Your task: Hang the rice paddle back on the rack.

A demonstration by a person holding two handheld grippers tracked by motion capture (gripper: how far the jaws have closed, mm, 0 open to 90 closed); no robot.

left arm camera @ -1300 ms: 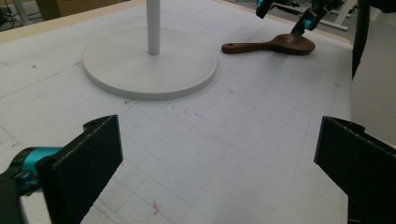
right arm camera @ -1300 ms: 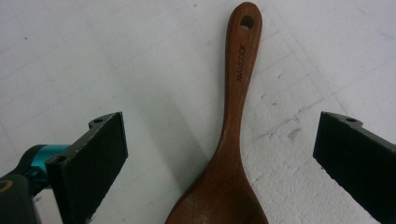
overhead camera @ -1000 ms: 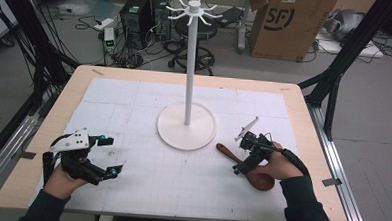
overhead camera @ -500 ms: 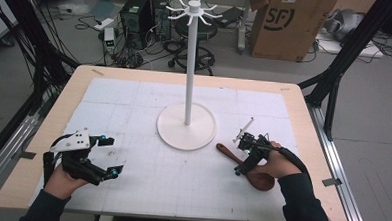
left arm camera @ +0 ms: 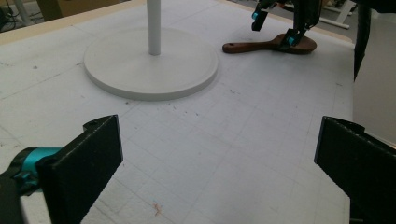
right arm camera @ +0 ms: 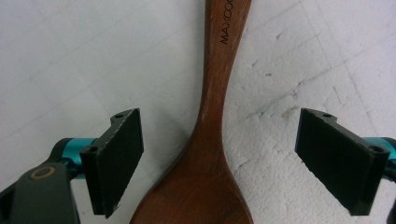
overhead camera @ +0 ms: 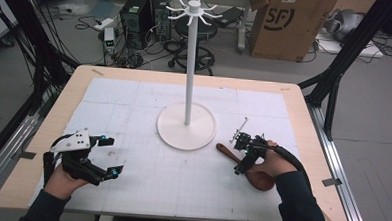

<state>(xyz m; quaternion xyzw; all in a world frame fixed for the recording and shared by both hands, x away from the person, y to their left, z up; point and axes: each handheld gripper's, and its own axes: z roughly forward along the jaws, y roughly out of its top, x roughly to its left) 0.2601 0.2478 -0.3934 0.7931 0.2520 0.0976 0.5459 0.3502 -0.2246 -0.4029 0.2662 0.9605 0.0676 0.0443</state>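
A dark brown wooden spoon (overhead camera: pixel 226 151) lies flat on the white gridded mat, right of the stand's base, with its bowl toward the front edge. My right gripper (overhead camera: pixel 239 155) hovers over it, open. In the right gripper view the spoon's neck (right arm camera: pixel 215 140) runs up between the two black jaws of the right gripper (right arm camera: pixel 229 156), touching neither. My left gripper (overhead camera: pixel 113 157) rests low at the front left, open and holding nothing. The left gripper (left arm camera: pixel 219 163) faces the spoon (left arm camera: pixel 271 45) and the right gripper (left arm camera: pixel 273 29) across the mat.
A white stand (overhead camera: pixel 190 65) with a tall pole and a ring of hooks on top rises from a round base (overhead camera: pixel 186 126) in the middle of the table. The wooden table edge (overhead camera: pixel 302 145) borders the mat. Boxes, cables and computers lie on the floor beyond.
The right gripper has edged slightly left over the spoon. The left gripper has stayed put.
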